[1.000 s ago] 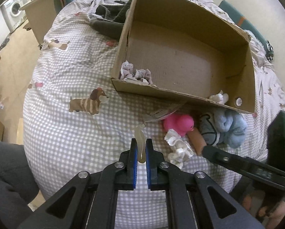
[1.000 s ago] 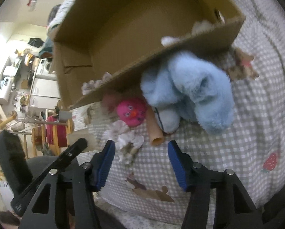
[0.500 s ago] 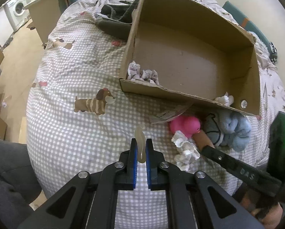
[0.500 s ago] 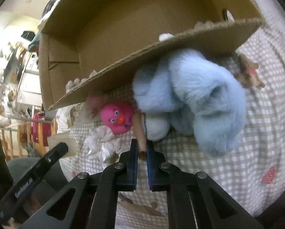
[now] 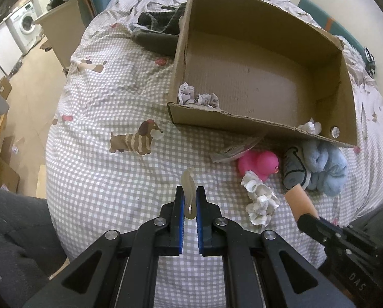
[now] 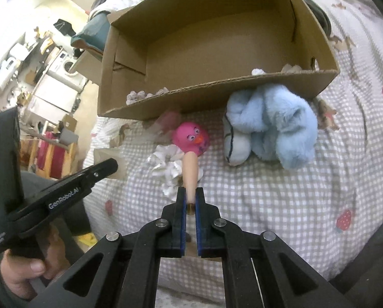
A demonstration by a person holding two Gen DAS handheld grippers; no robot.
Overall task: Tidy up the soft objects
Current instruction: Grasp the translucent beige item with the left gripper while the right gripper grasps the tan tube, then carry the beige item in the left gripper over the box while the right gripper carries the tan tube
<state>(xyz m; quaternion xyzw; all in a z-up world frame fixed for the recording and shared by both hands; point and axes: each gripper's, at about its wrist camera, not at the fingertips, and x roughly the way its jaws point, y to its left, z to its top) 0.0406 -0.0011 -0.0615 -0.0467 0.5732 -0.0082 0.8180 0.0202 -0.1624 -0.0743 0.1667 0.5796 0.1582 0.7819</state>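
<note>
A cardboard box (image 5: 342, 82) (image 6: 119, 51) lies open on the checked bed cover, with crumpled grey and white scrunchies inside its near wall. My left gripper (image 5: 190, 200) is shut on a thin cream rubbery piece (image 5: 187, 182), held above the cover. My right gripper (image 6: 190, 200) is shut on a peach foam tube (image 6: 190, 172) (image 5: 300, 200), lifted in front of the pink duck (image 6: 191, 138) (image 5: 258, 163). A white scrunchie (image 5: 259, 200) (image 6: 163, 164) and a blue plush toy (image 5: 324, 169) (image 6: 273, 120) lie by the box's near wall.
Dark clothes (image 5: 158, 30) lie left of the box. A crumpled wrapper (image 5: 232, 150) sticks out under the box. The bed edge drops to the floor at left, with a washing machine (image 5: 24, 23) beyond. The left gripper's handle (image 6: 50, 195) shows at left in the right wrist view.
My right gripper closed on the peach foam tube and lifted it back from the blue plush. My left gripper stayed shut on the cream piece and drew back a little.
</note>
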